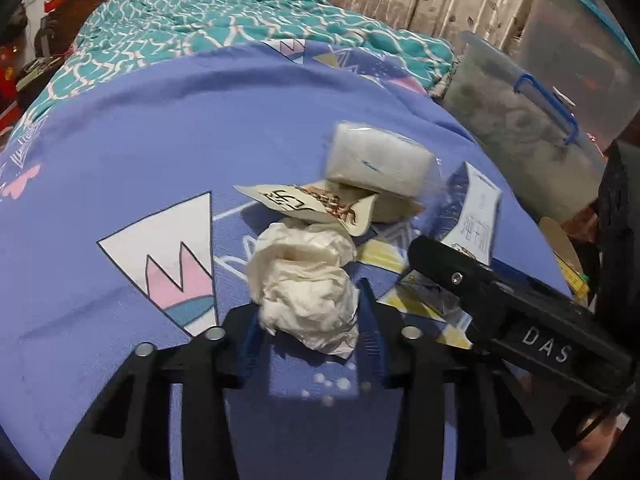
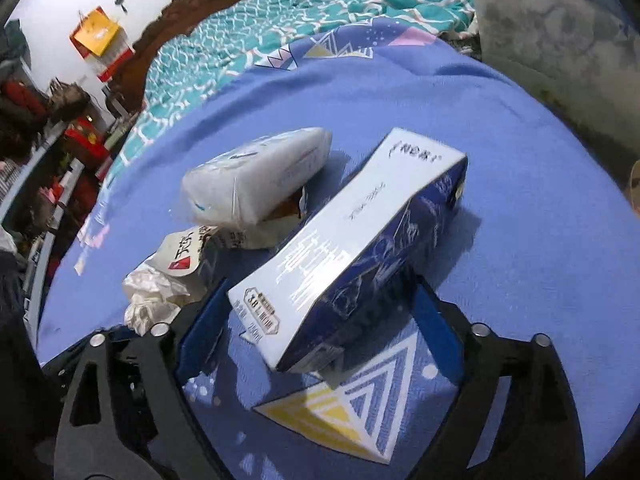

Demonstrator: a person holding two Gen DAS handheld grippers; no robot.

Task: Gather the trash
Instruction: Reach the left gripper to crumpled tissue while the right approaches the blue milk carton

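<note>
The left gripper point(image 1: 310, 320) tilts steeply down at the bed, its 2 blue-padded fingers point(image 1: 250, 336) clamped on a crumpled white tissue wad point(image 1: 306, 288) that lies on the periwinkle-blue bedsheet with triangle prints point(image 1: 140, 152). The right gripper point(image 2: 320, 324) tilts down likewise, its 2 jaws standing apart on either side of the near end of a white-and-navy rectangular milk carton point(image 2: 344, 248); its left pad sits just beside the carton's white face, and whether either pad presses the carton cannot be told. The carton lies on its side on the sheet, its length running away from the gripper. In the left wrist view the right gripper's black body marked "DAS" comes in from the right edge over the carton.

Just beyond the tissue wad lies a torn cream paper wrapper with printed characters point(image 1: 316, 208), and a soft white plastic-wrapped tissue pack point(image 1: 376, 160) rests partly on it. A teal patterned quilt point(image 1: 200, 24) is bunched at the bed's far end. Beside the bed's right edge stands a translucent plastic storage bin with a blue latch point(image 1: 532, 128); its contents show only as a grey blur.
</note>
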